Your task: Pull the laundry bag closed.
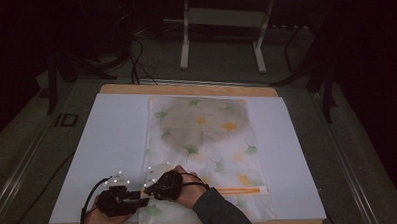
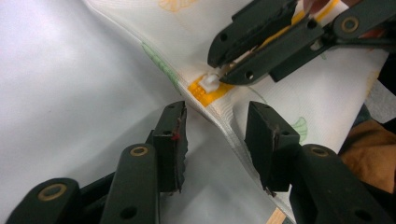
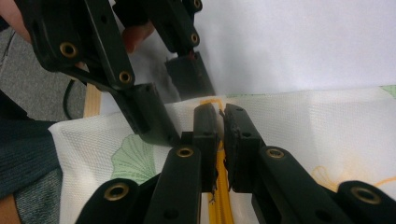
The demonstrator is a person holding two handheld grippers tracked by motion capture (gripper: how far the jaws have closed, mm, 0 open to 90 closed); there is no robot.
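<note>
A white fabric cover (image 1: 202,137) printed with green and yellow leaves lies flat on the table, its yellow zipper (image 1: 239,190) running along the near end. My right gripper (image 2: 219,72) is shut on the small white zipper pull (image 2: 211,82) at the cover's near left corner. The right gripper view shows its jaws (image 3: 220,112) pressed together over the yellow zipper tape (image 3: 223,205). My left gripper (image 2: 217,116) stands open just beside it, astride the cover's edge, pads not touching the cloth. In the high view both grippers, left (image 1: 138,196) and right (image 1: 149,189), meet at that corner.
A white sheet (image 1: 112,140) covers the wooden table (image 1: 185,88). The right forearm's dark sleeve (image 1: 220,211) crosses the cover's near end. Beyond the table stand a white table frame (image 1: 185,42) and floor cables (image 1: 140,64) in a dark room.
</note>
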